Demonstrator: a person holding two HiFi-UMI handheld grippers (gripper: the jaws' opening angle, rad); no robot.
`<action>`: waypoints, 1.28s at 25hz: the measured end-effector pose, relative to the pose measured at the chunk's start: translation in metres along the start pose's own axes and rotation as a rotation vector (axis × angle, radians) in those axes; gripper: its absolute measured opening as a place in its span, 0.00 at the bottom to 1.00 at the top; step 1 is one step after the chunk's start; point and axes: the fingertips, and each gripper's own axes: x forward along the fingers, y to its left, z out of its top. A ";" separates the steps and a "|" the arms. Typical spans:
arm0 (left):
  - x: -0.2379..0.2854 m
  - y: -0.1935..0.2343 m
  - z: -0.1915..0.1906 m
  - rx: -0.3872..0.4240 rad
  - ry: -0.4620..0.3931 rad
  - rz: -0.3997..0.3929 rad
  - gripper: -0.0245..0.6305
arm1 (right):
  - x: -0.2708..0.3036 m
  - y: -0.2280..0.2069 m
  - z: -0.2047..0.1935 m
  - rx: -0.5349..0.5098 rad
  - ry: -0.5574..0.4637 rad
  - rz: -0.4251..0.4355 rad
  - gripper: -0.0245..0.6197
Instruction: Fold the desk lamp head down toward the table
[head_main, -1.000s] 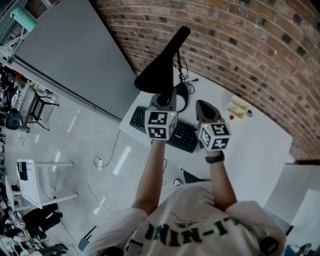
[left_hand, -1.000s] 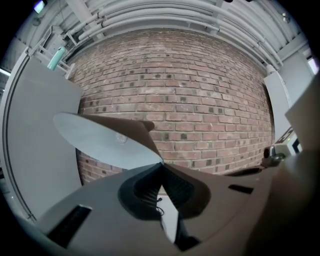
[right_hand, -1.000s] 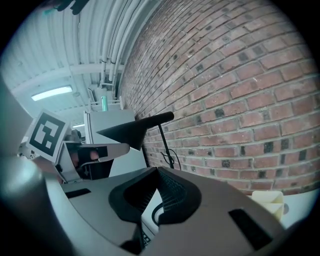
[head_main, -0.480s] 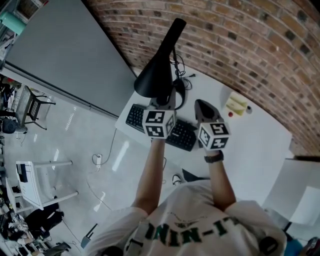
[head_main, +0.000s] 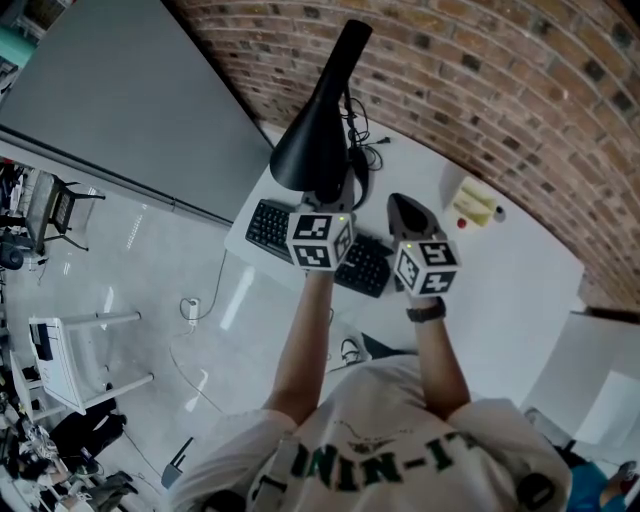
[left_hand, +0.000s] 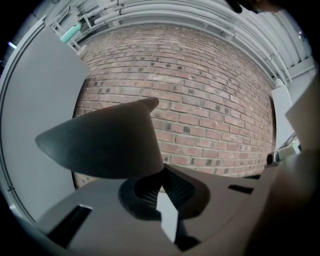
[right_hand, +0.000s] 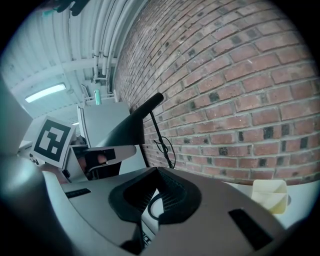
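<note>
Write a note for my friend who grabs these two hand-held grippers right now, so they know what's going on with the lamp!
Left hand-held gripper: jaws together, holding nothing, tips just under the rim of the lamp head. I cannot tell if they touch.
Right hand-held gripper: jaws together, empty, held over the table beside the lamp.
Lamp head: black cone, raised and slanting up above the keyboard.
Done: nothing folded yet.
Left: probably press or grip the head and fold it down toward the table.
</note>
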 end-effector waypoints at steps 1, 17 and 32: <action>0.001 0.000 0.000 -0.008 -0.002 0.003 0.04 | 0.000 0.000 0.000 0.001 0.001 0.001 0.04; 0.024 0.003 -0.011 -0.041 0.004 -0.011 0.04 | 0.003 -0.008 -0.006 0.015 0.014 -0.017 0.04; -0.002 0.002 -0.038 -0.074 0.050 0.009 0.04 | -0.005 0.003 0.004 0.000 -0.009 -0.005 0.04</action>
